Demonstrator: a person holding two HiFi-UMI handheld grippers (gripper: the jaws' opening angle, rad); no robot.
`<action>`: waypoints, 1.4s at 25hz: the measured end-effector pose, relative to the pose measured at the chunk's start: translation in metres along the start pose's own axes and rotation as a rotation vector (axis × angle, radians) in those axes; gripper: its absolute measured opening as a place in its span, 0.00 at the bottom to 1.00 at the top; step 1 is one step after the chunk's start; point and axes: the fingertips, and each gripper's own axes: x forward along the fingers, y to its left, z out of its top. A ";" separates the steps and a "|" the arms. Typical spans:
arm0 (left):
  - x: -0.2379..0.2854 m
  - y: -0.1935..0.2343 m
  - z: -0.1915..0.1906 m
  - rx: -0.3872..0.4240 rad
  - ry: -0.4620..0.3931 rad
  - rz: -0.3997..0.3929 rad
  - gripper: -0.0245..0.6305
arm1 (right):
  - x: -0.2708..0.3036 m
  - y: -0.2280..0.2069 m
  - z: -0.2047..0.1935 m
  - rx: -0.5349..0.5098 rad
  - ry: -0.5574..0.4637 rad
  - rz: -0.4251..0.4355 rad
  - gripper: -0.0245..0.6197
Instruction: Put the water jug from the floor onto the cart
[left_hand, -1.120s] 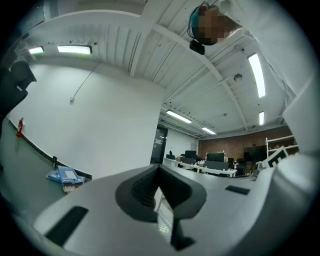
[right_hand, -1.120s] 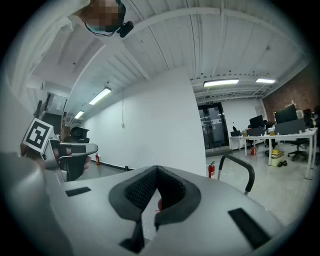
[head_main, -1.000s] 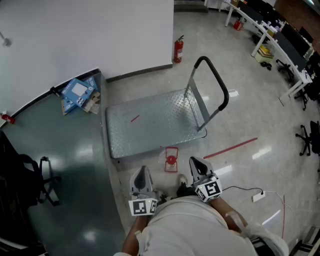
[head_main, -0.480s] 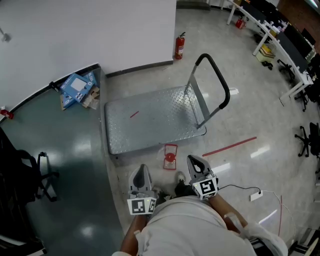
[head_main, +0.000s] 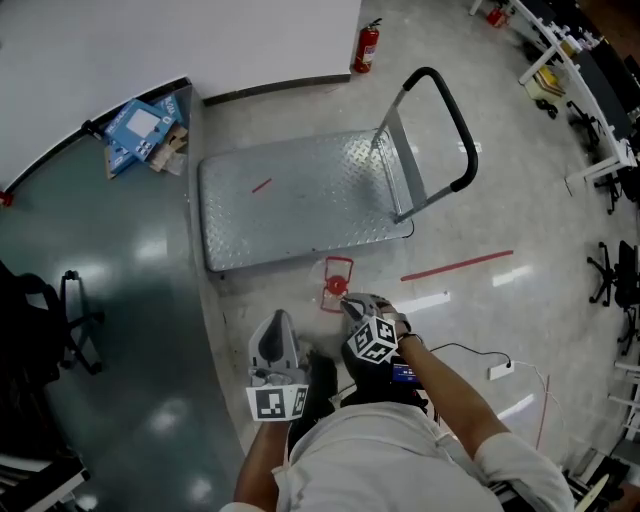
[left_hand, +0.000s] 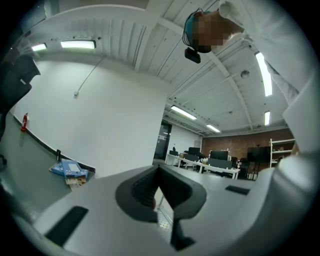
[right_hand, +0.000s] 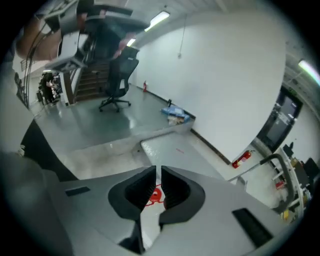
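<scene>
Water jug: the clear plastic water jug with a red cap is on the grey floor, just beside the near edge of the cart, at 6 o'clock from the deck. I cannot read any label on it.
Cart: a silver diamond-plate platform cart with a black tube handle at its 3 o'clock end and a short red mark on the deck.
Right hand-held gripper: it is near the jug, at its 5 o'clock, and points down at it. The jaws are almost together and grip nothing; the red cap shows through the narrow slit between them.
Left hand-held gripper: it is at 8 o'clock from the jug, with the jaw tips together and nothing between them.
Wall side: a red fire extinguisher at 1 o'clock from the cart and blue printed boxes at 10 o'clock. Their print is too small to read.
</scene>
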 end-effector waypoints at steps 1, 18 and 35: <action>0.006 0.004 -0.002 -0.009 0.000 0.003 0.04 | 0.018 0.005 -0.010 -0.019 0.046 0.045 0.06; 0.006 0.048 -0.109 -0.036 0.146 0.061 0.04 | 0.196 0.110 -0.208 -0.121 0.480 0.288 0.21; -0.006 0.062 -0.114 -0.076 0.151 0.132 0.04 | 0.193 0.116 -0.217 -0.254 0.516 0.363 0.11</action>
